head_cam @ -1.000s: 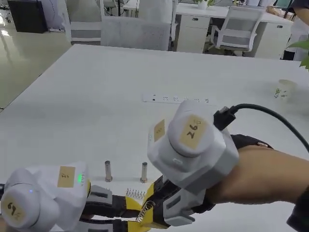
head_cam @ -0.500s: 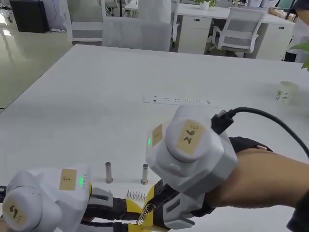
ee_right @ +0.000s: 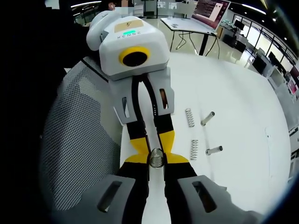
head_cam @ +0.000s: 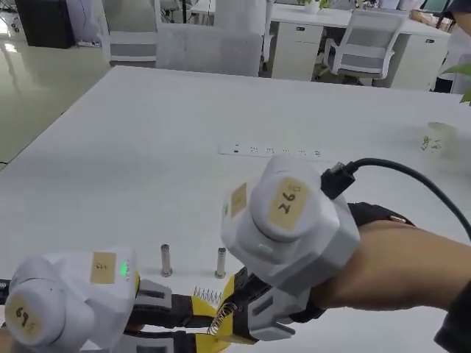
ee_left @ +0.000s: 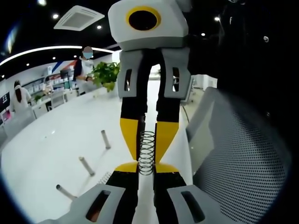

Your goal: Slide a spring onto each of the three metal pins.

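Observation:
My two grippers meet nose to nose near the table's front edge, with one spring (head_cam: 221, 318) held between their yellow tips. In the left gripper view the spring (ee_left: 147, 153) runs from my left gripper (ee_left: 146, 170) up into the right gripper's fingers (ee_left: 129, 135). The right gripper (ee_right: 156, 161) shows that spring (ee_right: 157, 158) end-on between its jaws. Both look shut on it. Three metal pins (ee_left: 106, 139) (ee_left: 86, 165) (ee_left: 64, 191) stand bare on the table; two pins (head_cam: 165, 259) (head_cam: 221, 262) appear in the head view. Loose springs (ee_right: 188, 116) (ee_right: 194, 149) (head_cam: 207, 296) lie beside them.
A white power strip (head_cam: 268, 151) lies at mid-table and a small cup (head_cam: 434, 137) stands at the far right. A black cable (head_cam: 412, 176) trails from the right gripper. Office chairs (head_cam: 360, 44) and desks stand beyond the table's far edge.
The grippers stay together on the spring; the right gripper has shifted slightly and the spring sits a little higher. The pins have not moved.

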`<state>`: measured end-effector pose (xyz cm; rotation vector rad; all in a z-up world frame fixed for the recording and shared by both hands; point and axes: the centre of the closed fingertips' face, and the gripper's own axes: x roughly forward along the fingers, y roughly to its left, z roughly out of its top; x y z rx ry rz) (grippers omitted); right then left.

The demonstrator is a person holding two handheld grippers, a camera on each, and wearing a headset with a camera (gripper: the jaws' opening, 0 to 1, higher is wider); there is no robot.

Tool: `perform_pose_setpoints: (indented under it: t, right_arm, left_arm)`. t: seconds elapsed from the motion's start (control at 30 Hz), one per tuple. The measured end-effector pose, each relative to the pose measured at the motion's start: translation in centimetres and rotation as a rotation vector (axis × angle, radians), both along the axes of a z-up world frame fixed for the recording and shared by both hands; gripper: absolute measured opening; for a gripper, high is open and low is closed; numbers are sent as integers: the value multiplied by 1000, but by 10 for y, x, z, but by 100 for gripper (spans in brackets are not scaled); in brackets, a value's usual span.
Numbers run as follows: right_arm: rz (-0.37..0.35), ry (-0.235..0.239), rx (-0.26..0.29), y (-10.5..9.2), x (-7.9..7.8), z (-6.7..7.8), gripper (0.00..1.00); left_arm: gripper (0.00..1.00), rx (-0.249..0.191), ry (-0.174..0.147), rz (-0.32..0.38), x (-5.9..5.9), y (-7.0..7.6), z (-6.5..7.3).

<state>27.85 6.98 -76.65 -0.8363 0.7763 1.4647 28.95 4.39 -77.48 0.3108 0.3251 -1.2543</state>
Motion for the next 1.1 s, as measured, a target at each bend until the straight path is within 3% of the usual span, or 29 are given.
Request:
perform_pose_setpoints:
  t: [0.33,0.8,1.1]
  right_arm:
    - [-8,-4,-1,-1,3,1,8]
    - [-28,-13,-1,-7,9,4,8]
    - [-37,-15,-10,-12,11,5,8]
  left_arm:
    - [11,-25,17,24,3,2,2]
    - [30,-39,58,44,4,3,1]
    - [35,-49,75,58,3,5,0]
